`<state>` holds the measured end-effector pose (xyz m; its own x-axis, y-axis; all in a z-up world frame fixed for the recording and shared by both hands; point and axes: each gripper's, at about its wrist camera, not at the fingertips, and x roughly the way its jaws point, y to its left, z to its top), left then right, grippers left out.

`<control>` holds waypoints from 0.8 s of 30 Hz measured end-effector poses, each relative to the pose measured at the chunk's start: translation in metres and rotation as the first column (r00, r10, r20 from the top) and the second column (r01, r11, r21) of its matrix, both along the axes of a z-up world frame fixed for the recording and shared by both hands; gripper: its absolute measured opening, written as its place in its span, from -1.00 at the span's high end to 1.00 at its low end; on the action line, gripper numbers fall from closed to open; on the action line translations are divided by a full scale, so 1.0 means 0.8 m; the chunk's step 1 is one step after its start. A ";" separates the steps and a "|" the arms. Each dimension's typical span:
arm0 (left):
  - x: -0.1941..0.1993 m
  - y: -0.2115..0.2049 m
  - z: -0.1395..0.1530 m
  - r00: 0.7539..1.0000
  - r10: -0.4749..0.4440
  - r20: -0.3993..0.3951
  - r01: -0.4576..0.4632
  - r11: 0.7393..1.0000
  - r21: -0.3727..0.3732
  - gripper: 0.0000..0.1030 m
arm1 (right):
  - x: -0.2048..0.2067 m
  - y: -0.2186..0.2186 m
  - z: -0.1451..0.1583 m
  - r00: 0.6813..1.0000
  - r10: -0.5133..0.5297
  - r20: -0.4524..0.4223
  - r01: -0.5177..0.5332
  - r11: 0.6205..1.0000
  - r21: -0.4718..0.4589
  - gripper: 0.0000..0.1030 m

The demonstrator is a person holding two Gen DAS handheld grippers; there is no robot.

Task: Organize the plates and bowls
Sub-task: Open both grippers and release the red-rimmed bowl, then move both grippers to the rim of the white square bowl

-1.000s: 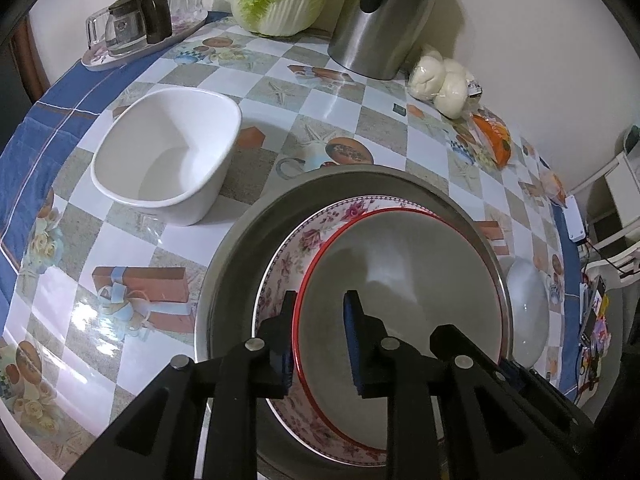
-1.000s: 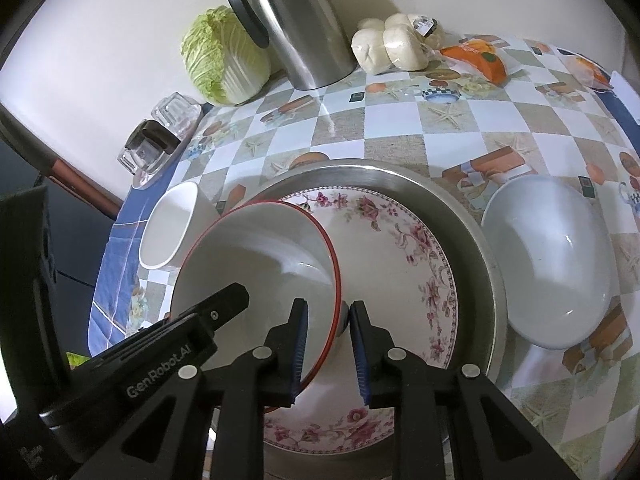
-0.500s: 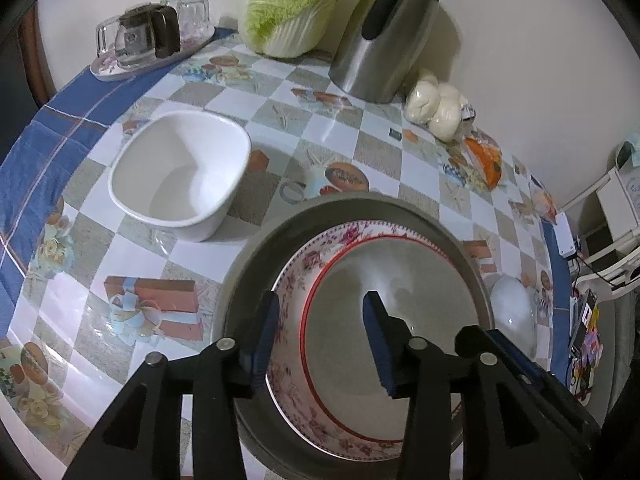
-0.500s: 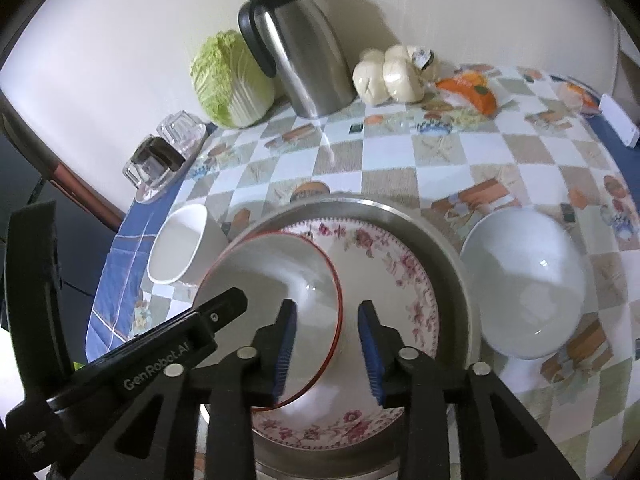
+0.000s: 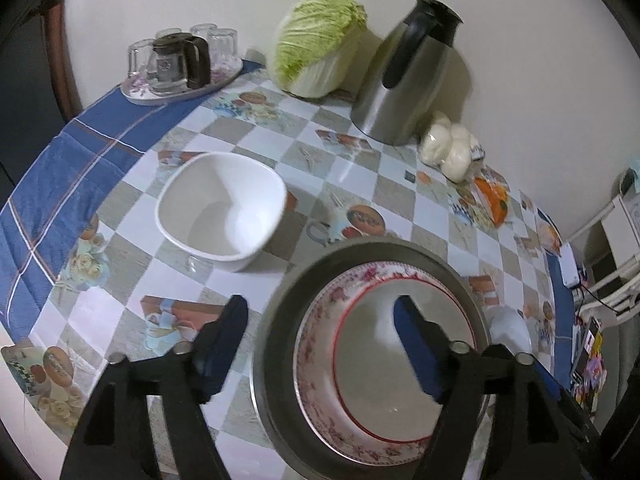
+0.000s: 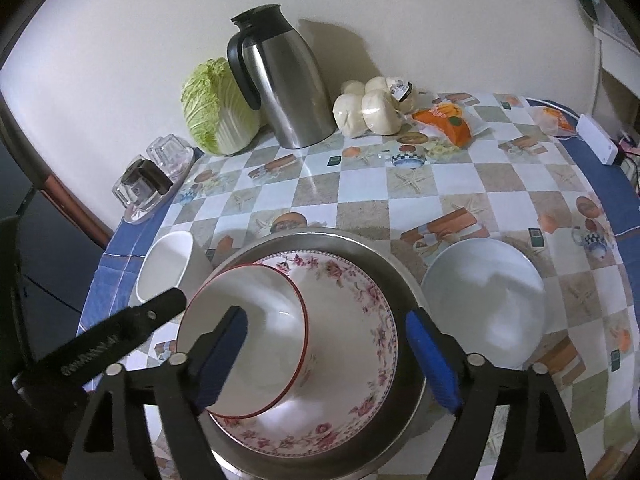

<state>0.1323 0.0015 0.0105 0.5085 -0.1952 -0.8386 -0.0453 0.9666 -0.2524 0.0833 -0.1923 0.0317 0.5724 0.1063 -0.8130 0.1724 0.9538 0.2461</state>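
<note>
Left view: my left hand-held gripper point(image 5: 320, 344) hangs wide apart, empty, over the pan point(image 5: 276, 328), where the red-rimmed bowl point(image 5: 400, 356) nests in the floral plate point(image 5: 316, 344) to save room. Right view: my right hand-held gripper point(image 6: 326, 350) gapes empty; white bowl point(image 6: 484, 296) sits unstacked on the tabletop point(image 6: 500, 184).

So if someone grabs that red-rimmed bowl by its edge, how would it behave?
The red-rimmed bowl looks glazed and glossy, so probably stiff, slippery and chippable. It sits off-center in the floral plate, so it may slide or rock when nudged.
</note>
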 end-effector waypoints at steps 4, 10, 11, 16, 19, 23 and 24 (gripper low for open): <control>0.001 0.012 0.000 0.999 0.038 0.007 -0.038 0.999 0.005 -0.53 | 0.000 0.003 0.001 1.000 0.006 0.008 -0.006 1.000 -0.004 -0.78; 0.001 0.030 0.002 0.996 0.087 0.021 -0.087 0.996 0.029 -0.61 | 0.000 0.007 -0.002 1.000 0.013 0.008 -0.013 1.000 -0.008 -0.98; 0.002 0.032 0.002 0.995 0.094 0.023 -0.095 0.995 0.032 -0.61 | 0.000 0.008 -0.002 1.000 0.013 0.009 -0.013 1.000 -0.010 -0.99; 0.003 0.044 0.003 0.991 0.127 0.041 -0.130 0.990 0.061 -0.61 | -0.001 0.014 -0.001 1.000 0.020 0.017 -0.019 1.000 -0.025 -1.00; 0.003 0.053 0.006 0.987 0.147 0.060 -0.151 0.986 0.076 -0.62 | -0.001 0.020 0.000 0.999 0.030 0.023 -0.029 0.999 -0.029 -1.00; 0.001 0.066 0.011 0.980 0.174 0.099 -0.184 0.977 0.109 -0.66 | -0.001 0.037 0.000 0.998 0.060 0.029 -0.059 0.998 -0.034 -1.00; 0.001 0.068 0.011 0.978 0.178 0.104 -0.190 0.975 0.116 -0.70 | -0.001 0.042 0.000 0.997 0.071 0.029 -0.070 0.997 -0.034 -1.00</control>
